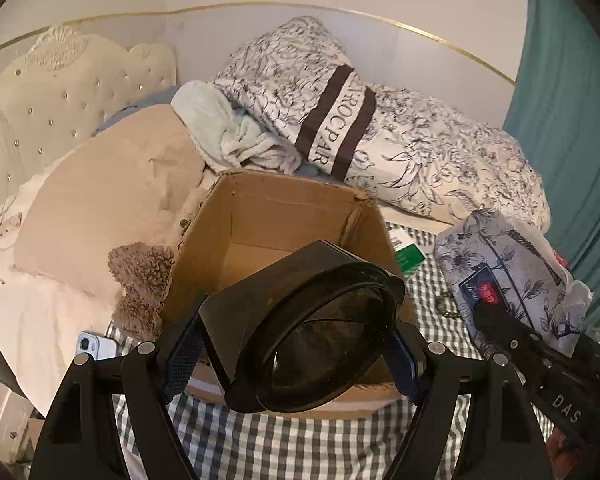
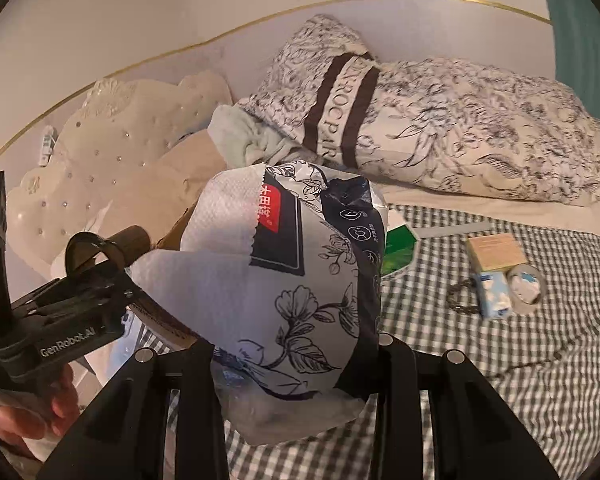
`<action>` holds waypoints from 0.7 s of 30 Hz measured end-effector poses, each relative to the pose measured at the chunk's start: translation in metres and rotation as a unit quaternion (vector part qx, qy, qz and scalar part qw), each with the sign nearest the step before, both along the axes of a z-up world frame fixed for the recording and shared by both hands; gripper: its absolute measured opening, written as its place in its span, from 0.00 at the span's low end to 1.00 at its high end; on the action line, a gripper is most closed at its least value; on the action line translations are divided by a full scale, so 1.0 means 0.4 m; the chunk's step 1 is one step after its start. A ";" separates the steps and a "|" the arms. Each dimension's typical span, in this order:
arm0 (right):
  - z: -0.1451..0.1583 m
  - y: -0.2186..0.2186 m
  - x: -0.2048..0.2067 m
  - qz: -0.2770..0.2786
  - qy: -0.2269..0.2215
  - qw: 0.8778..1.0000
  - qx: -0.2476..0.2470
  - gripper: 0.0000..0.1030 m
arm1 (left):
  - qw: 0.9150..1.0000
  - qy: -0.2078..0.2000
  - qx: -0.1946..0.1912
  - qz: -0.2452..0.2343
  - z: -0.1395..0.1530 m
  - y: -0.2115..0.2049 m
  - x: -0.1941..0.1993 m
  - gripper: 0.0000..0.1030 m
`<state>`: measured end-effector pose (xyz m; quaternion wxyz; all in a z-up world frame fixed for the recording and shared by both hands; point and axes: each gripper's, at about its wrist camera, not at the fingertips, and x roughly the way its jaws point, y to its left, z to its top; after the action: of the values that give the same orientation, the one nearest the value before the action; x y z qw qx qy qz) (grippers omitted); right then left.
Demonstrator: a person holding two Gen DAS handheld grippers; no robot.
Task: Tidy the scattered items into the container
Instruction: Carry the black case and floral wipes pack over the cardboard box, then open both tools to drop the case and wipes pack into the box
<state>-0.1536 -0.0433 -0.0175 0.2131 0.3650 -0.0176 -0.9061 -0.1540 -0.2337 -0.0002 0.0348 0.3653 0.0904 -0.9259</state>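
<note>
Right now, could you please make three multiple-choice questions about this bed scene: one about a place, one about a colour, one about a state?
1. Where is the cardboard box?
A. On the checked sheet, in front of the flowered pillow
B. On the floor
C. On top of the pillow

2. What colour is the curtain?
A. Red
B. Teal
C. Yellow

3. What is the state of the right gripper?
A. Open and empty
B. Shut on a phone
C. Shut on the tissue pack

Answers:
1 A: the box stands on the checked sheet, and the flowered pillow lies behind it.
2 B: the cloth at the right edge is teal.
3 C: the flower-printed pack sits pinched between its fingers.
</note>
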 end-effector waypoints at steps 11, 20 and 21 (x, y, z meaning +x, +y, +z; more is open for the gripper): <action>-0.091 -0.123 -0.076 0.033 -0.032 0.999 0.022 0.32 | 0.999 -0.034 0.011 0.022 -0.103 -0.048 -0.074 0.78; -0.134 -0.142 -0.118 0.039 -0.045 0.998 0.023 0.32 | 0.999 -0.046 0.007 0.018 -0.145 -0.055 -0.105 0.78; -0.138 -0.141 -0.122 0.038 -0.046 0.998 0.024 0.32 | 0.999 -0.046 0.007 0.017 -0.147 -0.056 -0.107 0.78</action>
<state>-0.2022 -0.0997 -0.0729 0.2378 0.4113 0.0083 -0.8799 -0.1969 -0.2561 -0.0590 0.0524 0.4064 0.1013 -0.9066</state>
